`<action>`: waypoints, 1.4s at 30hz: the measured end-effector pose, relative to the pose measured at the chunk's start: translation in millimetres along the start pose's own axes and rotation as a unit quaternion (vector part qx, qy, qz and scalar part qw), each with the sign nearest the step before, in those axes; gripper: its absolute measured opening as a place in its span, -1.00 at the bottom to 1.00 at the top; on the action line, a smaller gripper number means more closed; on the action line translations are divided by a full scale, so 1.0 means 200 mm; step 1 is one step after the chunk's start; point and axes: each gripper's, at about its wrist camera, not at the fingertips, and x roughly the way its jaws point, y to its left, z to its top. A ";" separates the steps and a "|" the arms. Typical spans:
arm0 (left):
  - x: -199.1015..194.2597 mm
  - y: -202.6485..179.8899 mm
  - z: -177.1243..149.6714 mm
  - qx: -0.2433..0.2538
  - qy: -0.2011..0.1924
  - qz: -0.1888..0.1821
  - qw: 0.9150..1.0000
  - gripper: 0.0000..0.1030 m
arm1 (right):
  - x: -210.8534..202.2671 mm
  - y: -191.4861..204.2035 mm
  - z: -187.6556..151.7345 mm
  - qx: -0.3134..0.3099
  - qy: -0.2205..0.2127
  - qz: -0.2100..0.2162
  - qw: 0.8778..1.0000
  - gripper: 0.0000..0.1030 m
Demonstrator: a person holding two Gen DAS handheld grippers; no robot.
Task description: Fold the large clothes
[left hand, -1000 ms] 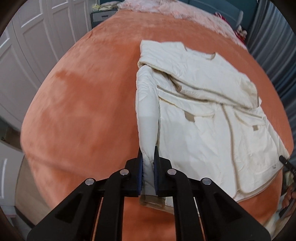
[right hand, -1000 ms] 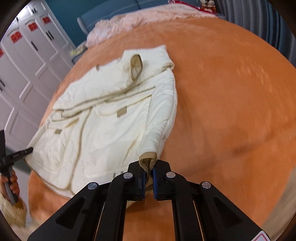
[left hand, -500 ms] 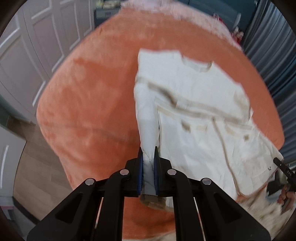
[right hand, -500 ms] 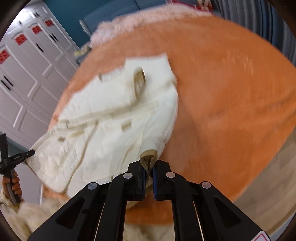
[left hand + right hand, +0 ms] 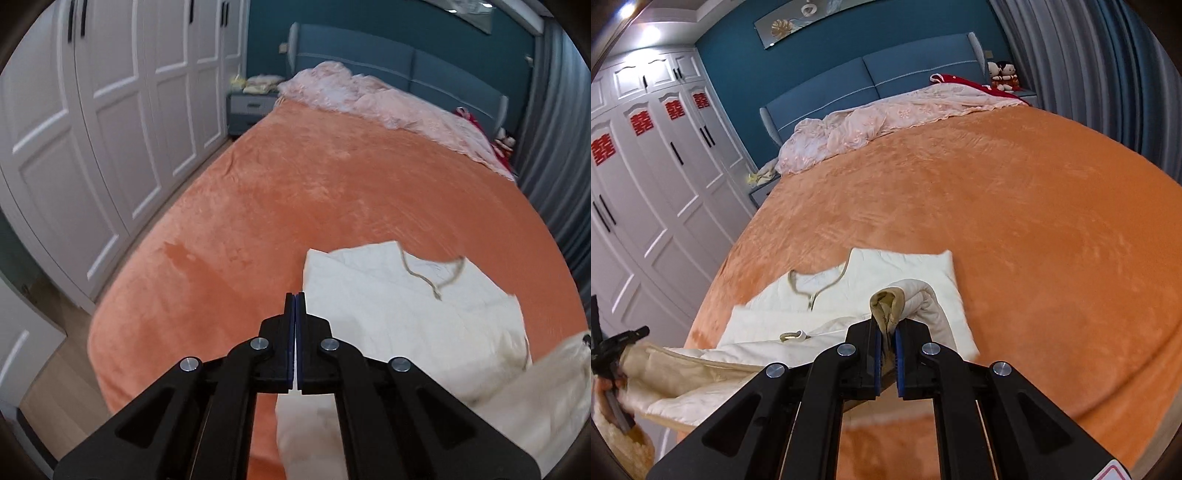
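White panelled wardrobe doors (image 5: 110, 129) with slim dark handles are standing along the left, smooth and matte. Beside them the bed is wearing a plush orange blanket (image 5: 295, 192), its short nap showing darker brushed patches, and a crumpled pale pink quilt (image 5: 369, 99) with a lacy surface is lying bunched at the far end against the padded blue headboard (image 5: 406, 59). The left tool (image 5: 295, 295) is closing, its blue pads meeting with no cloth visible between them, though pale fabric is showing just below its black fingers. To its right the jacket (image 5: 406, 314), cream and softly quilted with tan piping, is lying on the near part of the blanket close to the foot of the bed. Its upper body is resting flat and roughly rectangular, with the tan-edged neckline (image 5: 812, 284) facing up, while its lower portion is lifting off the bed and draping toward the person's hand (image 5: 605, 387) at the far left of the right wrist view. The right tool (image 5: 888, 325) is pinching the tan-lined cuff (image 5: 886, 299) of one puffy sleeve, which is curling up in a rounded loop above the jacket's body. Grey pleated curtains (image 5: 554, 147) are hanging in vertical folds along the right.
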 end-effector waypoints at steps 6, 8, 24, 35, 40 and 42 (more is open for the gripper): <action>0.24 -0.03 0.10 -0.011 0.011 -0.001 1.000 -1.00 | 0.34 0.02 0.11 0.011 0.020 -0.010 1.000 -0.90; 0.21 -0.03 0.13 -0.014 -0.002 -0.017 1.000 -1.00 | 0.45 0.01 0.14 0.019 0.030 -0.015 0.999 -0.90; 0.70 -0.05 0.06 -0.043 0.100 -0.089 0.990 0.18 | 0.71 -0.10 0.17 0.057 0.025 -0.014 0.998 0.02; 1.00 -0.11 0.07 -0.073 0.155 -0.117 0.978 -0.37 | 0.86 -0.16 0.08 0.042 0.080 -0.022 0.996 0.27; 0.96 -0.12 0.12 -0.072 0.130 -0.098 0.984 -0.78 | 0.97 -0.14 0.09 0.036 0.089 -0.036 0.995 -0.72; 0.95 -0.14 0.16 -0.062 0.117 -0.087 0.987 -0.79 | 0.96 -0.14 0.12 0.042 0.070 -0.031 0.996 -0.77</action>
